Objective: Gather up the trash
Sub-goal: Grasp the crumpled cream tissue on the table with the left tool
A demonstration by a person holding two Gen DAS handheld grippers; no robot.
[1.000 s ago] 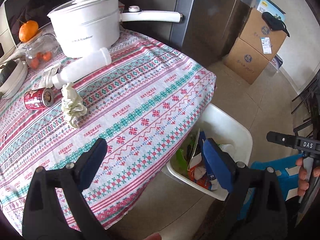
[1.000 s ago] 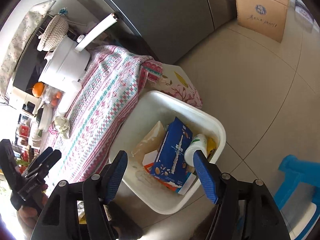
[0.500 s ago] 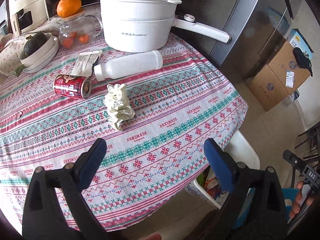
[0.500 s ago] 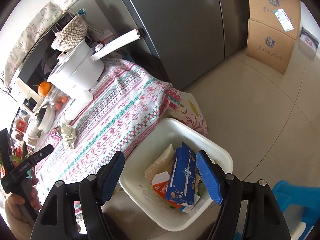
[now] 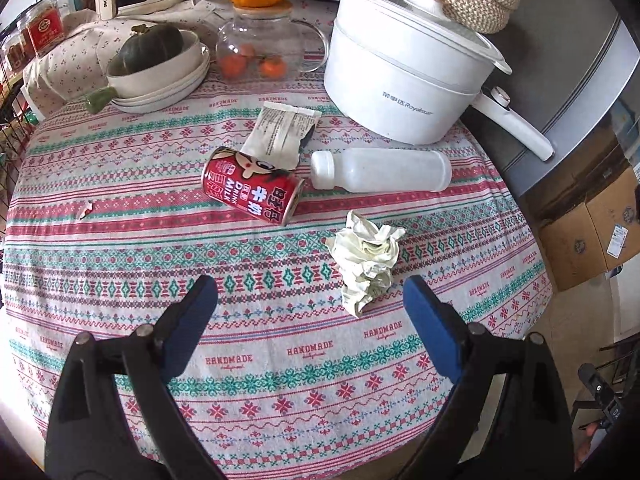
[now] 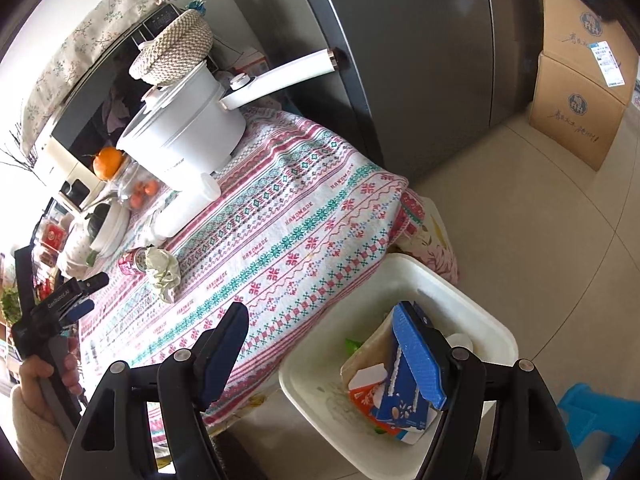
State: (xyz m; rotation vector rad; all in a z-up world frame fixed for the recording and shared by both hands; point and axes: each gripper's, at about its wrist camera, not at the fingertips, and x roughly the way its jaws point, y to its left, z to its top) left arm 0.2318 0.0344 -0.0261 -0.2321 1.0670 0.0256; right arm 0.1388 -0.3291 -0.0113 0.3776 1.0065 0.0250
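Note:
On the patterned tablecloth [image 5: 256,356] lie a crumpled pale paper wad [image 5: 368,254], a red milk can [image 5: 252,191] on its side, a white plastic bottle [image 5: 380,171] on its side and a torn wrapper [image 5: 282,132]. My left gripper [image 5: 310,322] is open and empty, hovering just in front of the wad. My right gripper [image 6: 320,354] is open and empty above the table's edge and the white bin [image 6: 436,288] on the floor, which holds a blue carton [image 6: 400,406] and other trash. The wad also shows in the right wrist view [image 6: 162,272].
A white electric pot [image 5: 404,76] with a long handle stands at the back right. A glass jar [image 5: 260,50] with an orange on top, a bowl with a squash [image 5: 156,60] and a toaster stand behind. Cardboard boxes [image 6: 580,92], a grey fridge [image 6: 416,48] and a blue stool [image 6: 596,424] are beside the table.
My left gripper has swung left from the bin over the table and now faces the trash items. My right gripper has lifted and backed a little from the bin. Both stayed open.

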